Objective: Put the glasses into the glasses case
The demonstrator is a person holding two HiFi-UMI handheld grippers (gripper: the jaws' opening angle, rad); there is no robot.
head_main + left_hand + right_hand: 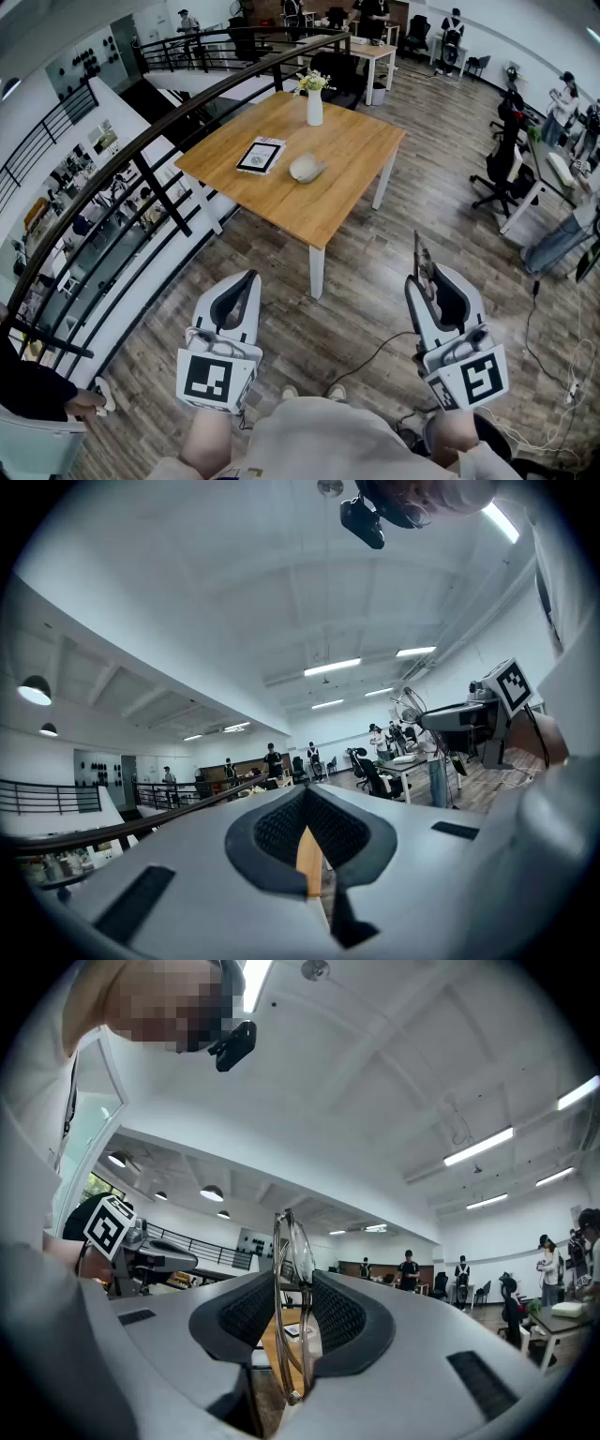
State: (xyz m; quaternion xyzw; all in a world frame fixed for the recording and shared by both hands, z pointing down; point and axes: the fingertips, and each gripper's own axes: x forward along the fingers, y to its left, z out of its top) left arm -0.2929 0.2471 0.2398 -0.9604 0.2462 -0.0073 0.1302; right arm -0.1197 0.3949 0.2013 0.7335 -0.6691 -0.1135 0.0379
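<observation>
The right gripper (439,281) is clamped on a pair of clear-framed glasses (291,1307), which are pinched edge-on between the two dark pads. The glasses are held folded with their long axis upright, so that one end rises above the pads and the other hangs below them; in the head view the upper end is seen standing up past the jaw tips. The left gripper (246,279) is held level beside it, well apart, with its jaws drawn together and nothing between them; only a thin strip of the table is glimpsed through the slit. Both grippers are held over a dark wood-plank floor (375,281), short of a light wooden table (328,206) with white legs. On the table a grey oval glasses case (307,169) is laid near the middle, lying flat with its long axis roughly across the view; whether it is open cannot be told. Just to its left a tablet (261,155) is set flat, and a white vase (314,105) with flowers is stood at the far edge. A black railing (141,159) is run along the left over a lower level, and desks, office chairs and several people are seen at the far and right sides of the room.
</observation>
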